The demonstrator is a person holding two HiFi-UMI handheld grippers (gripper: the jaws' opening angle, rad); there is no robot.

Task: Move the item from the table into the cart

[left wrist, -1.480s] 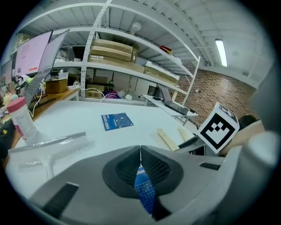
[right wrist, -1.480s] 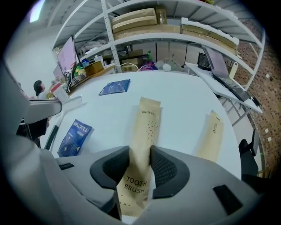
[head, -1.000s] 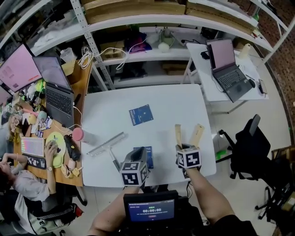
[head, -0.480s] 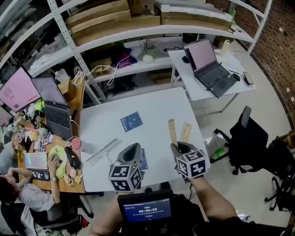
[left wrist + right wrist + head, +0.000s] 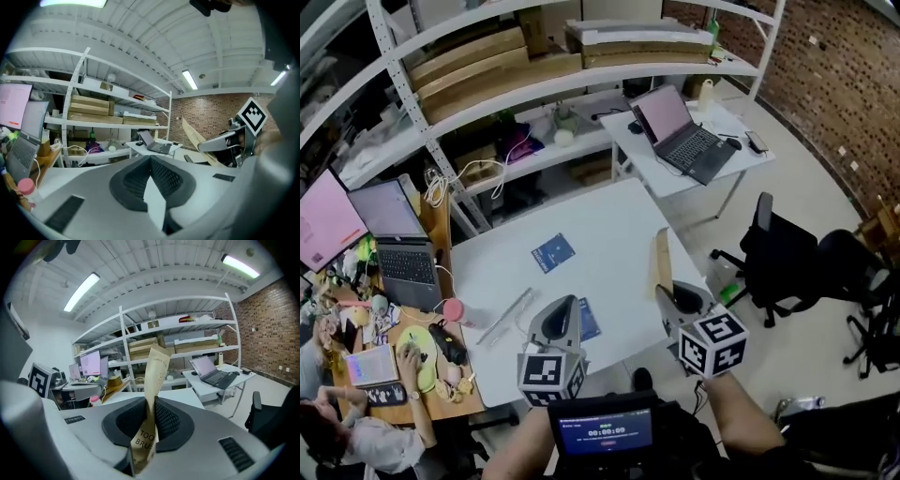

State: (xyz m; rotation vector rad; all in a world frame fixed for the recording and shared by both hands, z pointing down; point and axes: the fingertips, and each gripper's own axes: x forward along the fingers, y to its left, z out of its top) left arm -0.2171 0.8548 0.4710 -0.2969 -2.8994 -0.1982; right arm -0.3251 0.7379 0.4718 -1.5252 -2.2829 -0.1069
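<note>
Nearest: left hand-held gripper [image 5: 151, 161], jaws clenched together with nothing in them. Beside it, the right hand-held gripper [image 5: 150, 401] is clamped on the lower part of a tan paper toothbrush packet [image 5: 157, 366], which sticks up out of the jaws, off the tabletop [image 5: 609, 225] and over its right edge. On the tabletop: one blue packet [image 5: 588, 319] near the left gripper, another blue packet [image 5: 553, 253] farther in. Beyond: side table with open laptop [image 5: 680, 131].

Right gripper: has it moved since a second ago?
Yes. The right gripper, shut on the toothbrush packet, has lifted toward the camera; its marker cube, then over the white table's near edge, now hangs beyond its near right corner.
</note>
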